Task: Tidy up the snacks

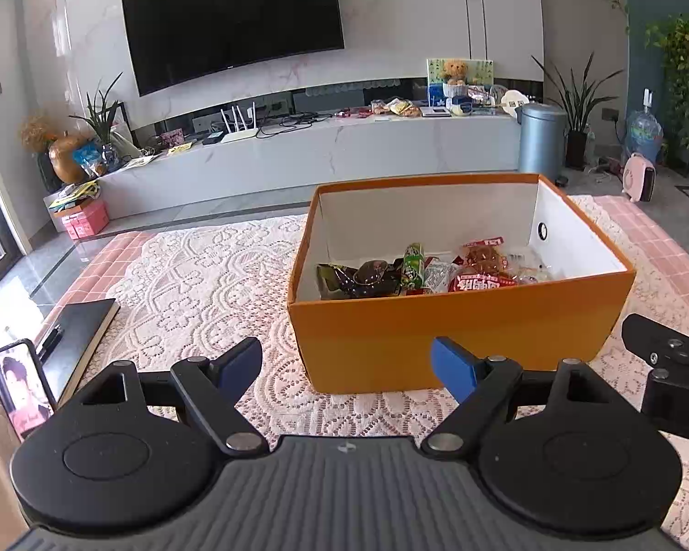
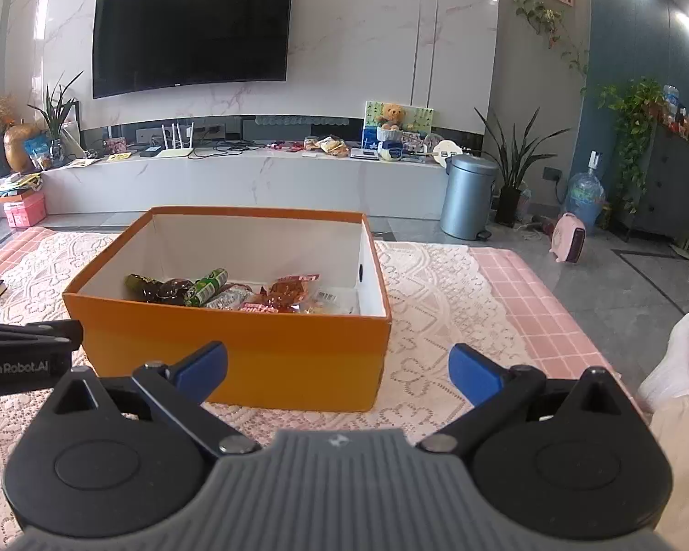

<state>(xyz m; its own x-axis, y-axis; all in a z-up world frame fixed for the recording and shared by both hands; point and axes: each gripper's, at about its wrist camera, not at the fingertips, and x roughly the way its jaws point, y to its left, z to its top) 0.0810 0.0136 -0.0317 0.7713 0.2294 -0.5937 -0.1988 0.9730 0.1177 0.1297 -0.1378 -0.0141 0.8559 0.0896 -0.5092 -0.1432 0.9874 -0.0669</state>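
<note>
Your left gripper (image 1: pixel 344 362) and right gripper (image 2: pixel 337 367) both hover just short of the orange box (image 1: pixel 459 340), jaws spread and holding nothing. The snacks (image 1: pixel 427 271) lie heaped on the box floor, toward its near wall; the table (image 1: pixel 197 275) around it shows no loose packets. Reach in carelessly and you could catch the cardboard rim and shove or tip the box, or crush a soft packet. The green packet (image 2: pixel 206 287) lies with its long axis slanting up-right in the right view; the box's long side faces you.
</note>
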